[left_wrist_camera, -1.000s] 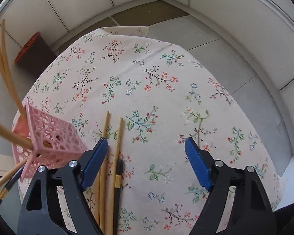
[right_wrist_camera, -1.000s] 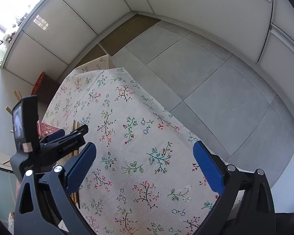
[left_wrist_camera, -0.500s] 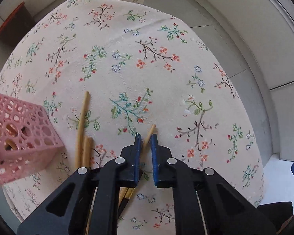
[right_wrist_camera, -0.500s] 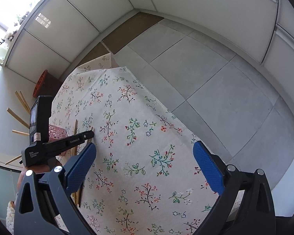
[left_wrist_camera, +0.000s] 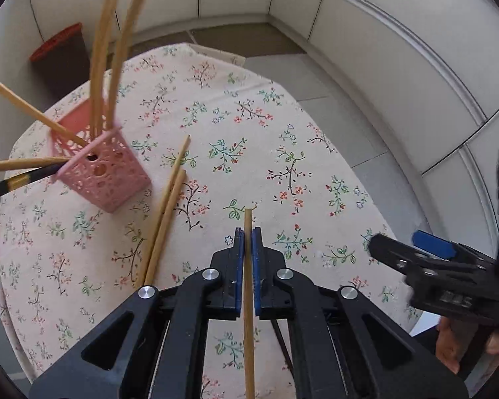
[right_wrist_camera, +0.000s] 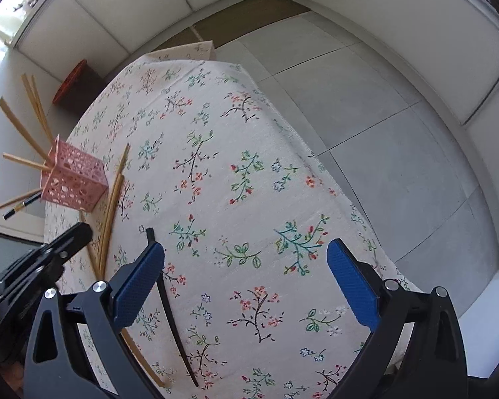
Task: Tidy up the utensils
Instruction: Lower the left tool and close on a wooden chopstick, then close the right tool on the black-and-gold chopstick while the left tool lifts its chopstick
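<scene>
My left gripper is shut on a wooden chopstick, held clear of the floral tablecloth with its tip poking out past the pads. Ahead to the left stands a pink perforated basket with several chopsticks leaning out of it. Two wooden chopsticks lie beside the basket. My right gripper hangs open over the cloth with nothing between its blue pads. A black chopstick lies on the cloth just inside its left finger. The basket shows at far left there.
A dark bin with a red rim stands on the floor beyond the table. Grey floor tiles and white wall panels surround the table. A person's hand holds the right gripper at the right edge of the left wrist view.
The left gripper went from open to shut on a wooden chopstick and lifted it off the cloth, pulling back from the basket. The right gripper shifted, and the black chopstick came into its view.
</scene>
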